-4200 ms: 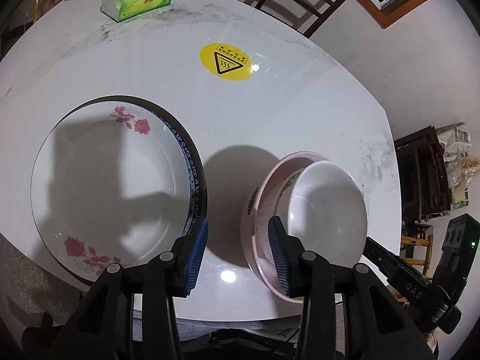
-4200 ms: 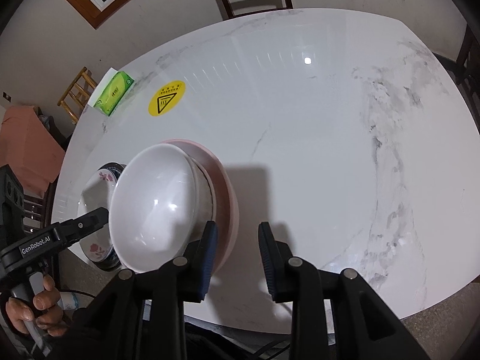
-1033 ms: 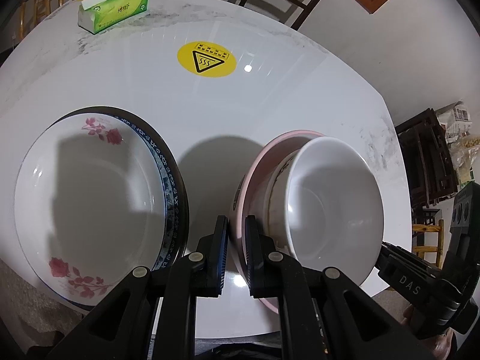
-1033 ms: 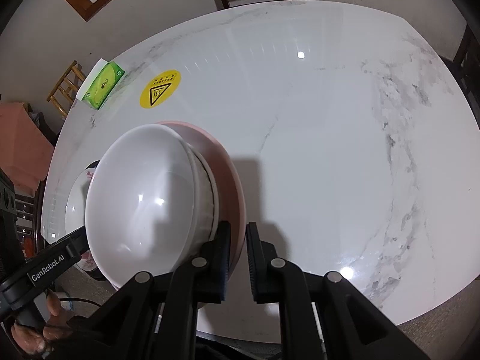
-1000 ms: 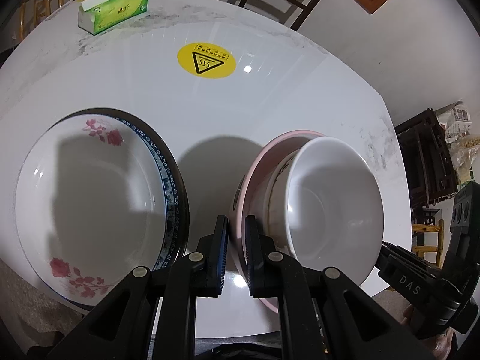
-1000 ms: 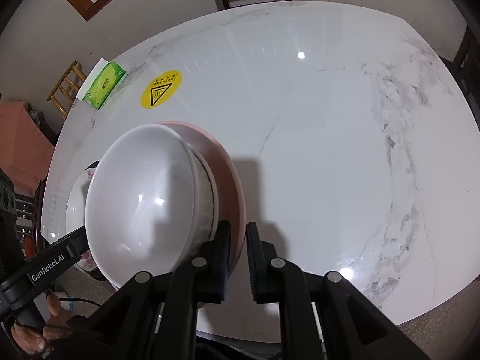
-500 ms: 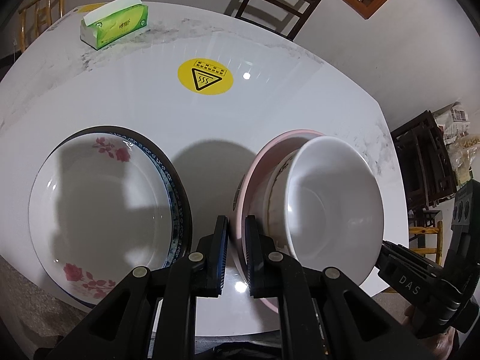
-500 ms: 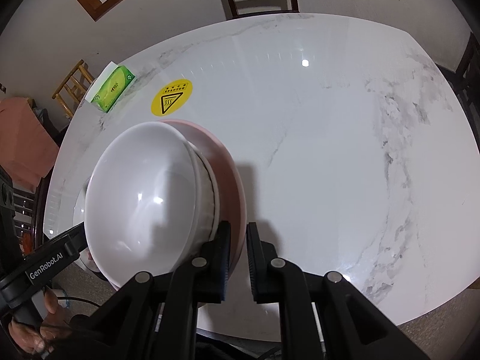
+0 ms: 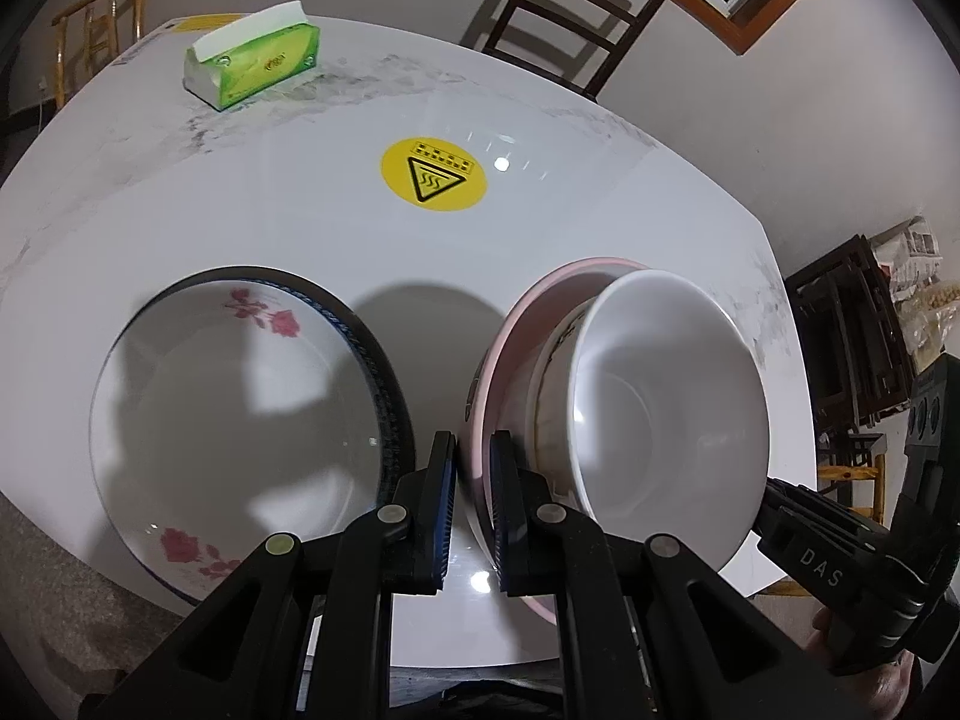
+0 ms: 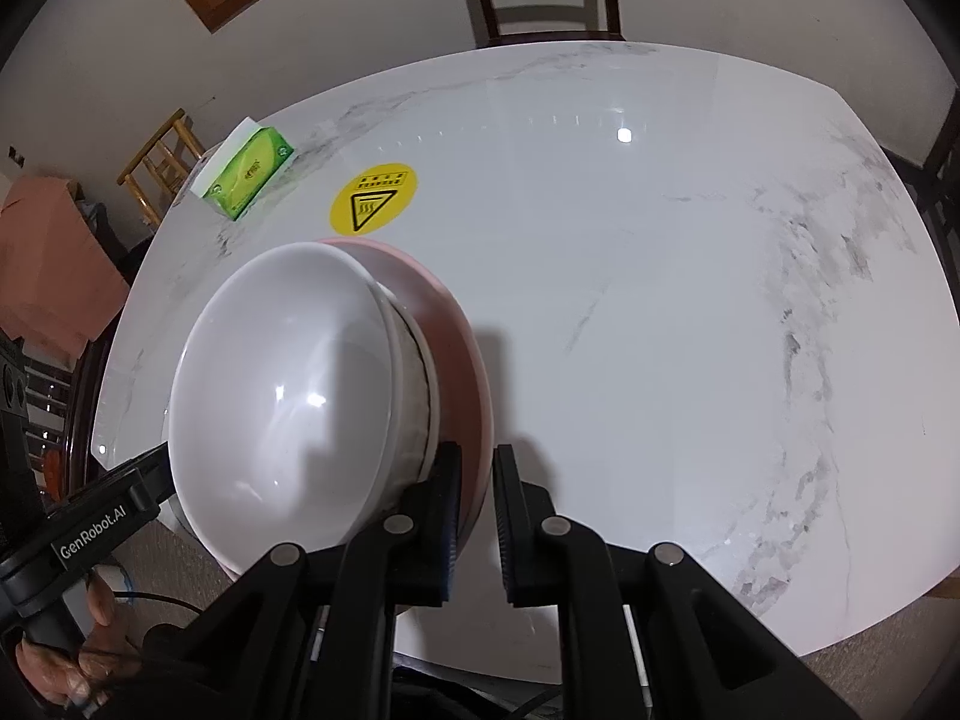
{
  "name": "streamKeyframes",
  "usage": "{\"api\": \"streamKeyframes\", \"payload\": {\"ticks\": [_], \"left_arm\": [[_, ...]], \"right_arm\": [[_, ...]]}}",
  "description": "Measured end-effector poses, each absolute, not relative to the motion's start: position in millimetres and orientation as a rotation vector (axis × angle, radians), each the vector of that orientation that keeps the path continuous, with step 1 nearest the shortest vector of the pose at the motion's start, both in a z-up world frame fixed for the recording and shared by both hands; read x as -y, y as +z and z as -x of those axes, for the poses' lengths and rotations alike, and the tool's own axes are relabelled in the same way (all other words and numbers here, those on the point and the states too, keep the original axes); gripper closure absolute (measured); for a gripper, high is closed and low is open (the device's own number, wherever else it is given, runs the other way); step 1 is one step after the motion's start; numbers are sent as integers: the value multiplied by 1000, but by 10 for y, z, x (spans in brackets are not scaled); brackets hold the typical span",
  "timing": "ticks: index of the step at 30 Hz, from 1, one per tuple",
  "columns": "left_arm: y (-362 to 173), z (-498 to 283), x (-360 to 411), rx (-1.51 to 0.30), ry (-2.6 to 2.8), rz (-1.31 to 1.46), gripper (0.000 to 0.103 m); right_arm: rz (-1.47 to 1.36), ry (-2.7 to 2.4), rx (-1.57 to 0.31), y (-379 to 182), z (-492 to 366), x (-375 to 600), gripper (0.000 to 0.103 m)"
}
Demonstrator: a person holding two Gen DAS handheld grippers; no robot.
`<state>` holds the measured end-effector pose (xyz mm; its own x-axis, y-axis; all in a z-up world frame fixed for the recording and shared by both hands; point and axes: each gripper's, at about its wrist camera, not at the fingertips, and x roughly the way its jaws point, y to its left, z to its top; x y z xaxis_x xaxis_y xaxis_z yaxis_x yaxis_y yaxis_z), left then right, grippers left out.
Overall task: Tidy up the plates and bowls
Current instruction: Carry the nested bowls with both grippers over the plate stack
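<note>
On the left, the stacked plates (image 9: 240,414) sat on the marble table (image 9: 300,192). You had both tongs, left gripper (image 9: 473,468) and right gripper (image 10: 477,480), clamped on opposite rims of the pink bowl (image 9: 486,408), probably so the nested white bowl (image 9: 666,414) stayed level.

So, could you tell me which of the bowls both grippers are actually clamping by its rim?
The pink bowl, outermost of the nested stack: the left gripper and right gripper pinch its rim, not the white bowl inside.
</note>
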<state>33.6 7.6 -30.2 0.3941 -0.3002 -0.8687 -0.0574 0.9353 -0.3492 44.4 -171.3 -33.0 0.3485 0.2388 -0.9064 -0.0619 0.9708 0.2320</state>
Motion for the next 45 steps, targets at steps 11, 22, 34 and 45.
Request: {"api": "streamKeyframes", "payload": {"ticks": [11, 22, 34, 45], "left_arm": [[-219, -292, -324, -1146, -118, 366, 96], [-122, -241, -612, -1128, -74, 385, 96], [-105, -159, -978, -1115, -11, 406, 96], [-175, -56, -1307, -1119, 45, 432, 96]], "right_arm": [[-128, 236, -1203, -238, -484, 1450, 92], [-83, 287, -1204, -137, -531, 1142, 92], [-44, 351, -1222, -151, -575, 728, 92], [-7, 398, -1244, -229, -595, 341, 92]]}}
